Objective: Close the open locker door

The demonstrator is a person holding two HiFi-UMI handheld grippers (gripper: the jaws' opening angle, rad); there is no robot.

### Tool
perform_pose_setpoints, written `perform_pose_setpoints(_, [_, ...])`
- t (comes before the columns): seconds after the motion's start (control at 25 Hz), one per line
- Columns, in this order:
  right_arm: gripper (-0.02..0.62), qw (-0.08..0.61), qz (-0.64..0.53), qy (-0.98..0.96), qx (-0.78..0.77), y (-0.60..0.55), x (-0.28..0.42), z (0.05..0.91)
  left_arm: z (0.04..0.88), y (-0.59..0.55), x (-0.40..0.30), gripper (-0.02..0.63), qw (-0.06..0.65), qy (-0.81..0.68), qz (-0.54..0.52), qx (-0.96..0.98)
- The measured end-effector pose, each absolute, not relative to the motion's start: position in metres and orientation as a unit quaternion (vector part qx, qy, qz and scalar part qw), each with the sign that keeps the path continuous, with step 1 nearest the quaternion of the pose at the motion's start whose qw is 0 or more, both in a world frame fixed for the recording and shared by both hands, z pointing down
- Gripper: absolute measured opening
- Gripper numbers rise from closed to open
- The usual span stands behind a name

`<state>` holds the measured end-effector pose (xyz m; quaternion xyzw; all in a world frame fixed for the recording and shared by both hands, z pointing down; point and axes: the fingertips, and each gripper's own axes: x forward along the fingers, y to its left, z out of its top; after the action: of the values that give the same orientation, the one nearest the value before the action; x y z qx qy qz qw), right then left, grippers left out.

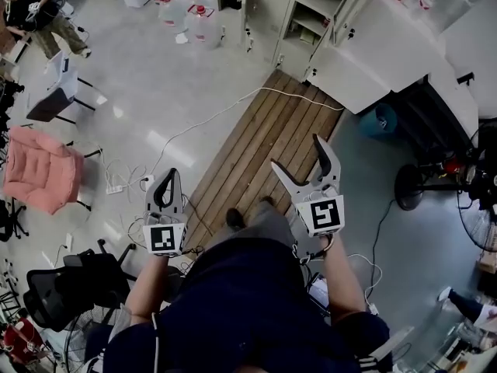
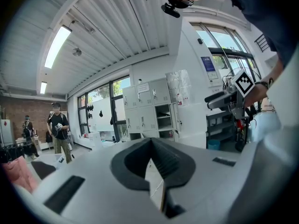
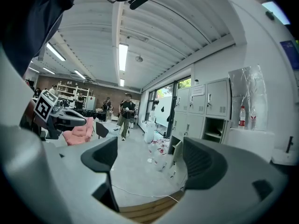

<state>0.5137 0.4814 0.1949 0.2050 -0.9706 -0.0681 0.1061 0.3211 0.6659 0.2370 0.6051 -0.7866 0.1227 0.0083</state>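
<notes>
The grey lockers (image 1: 307,10) stand at the far side of the room, a few steps away from me. In the left gripper view, one locker (image 2: 163,120) shows bare shelves with its door (image 2: 179,118) swung out. In the right gripper view I see an open compartment (image 3: 212,129) and a low door (image 3: 176,150) ajar near the floor. My right gripper (image 1: 299,160) (image 3: 149,160) is open and empty, held above the wooden floor strip. My left gripper (image 1: 165,181) (image 2: 152,143) is shut on nothing, its pads meeting. Both are far from any door.
A wooden floor strip (image 1: 272,146) leads toward the lockers, crossed by a white cable (image 1: 233,103). Water bottles (image 1: 194,18) stand by the lockers. A white counter (image 1: 404,45), a blue bin (image 1: 380,119) and a fan (image 1: 419,185) are on the right. A pink chair (image 1: 43,173), a black chair (image 1: 66,290) and people are on the left.
</notes>
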Motion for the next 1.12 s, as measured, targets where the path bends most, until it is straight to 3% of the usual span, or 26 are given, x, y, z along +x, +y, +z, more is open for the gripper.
perform_pose_setpoints(0.88, [0.445,0.119,-0.038,-0.988,0.09,0.269,0.428,0.261,0.24,0.484,0.258,0.005,0.037,-0.855,0.134,0.499])
perform_pose_setpoints(1.12, [0.445,0.128,-0.036,-0.988,0.083,0.224,0.394,0.286,0.248,0.442,0.226,0.005,0.014,-0.852,0.128,0.507])
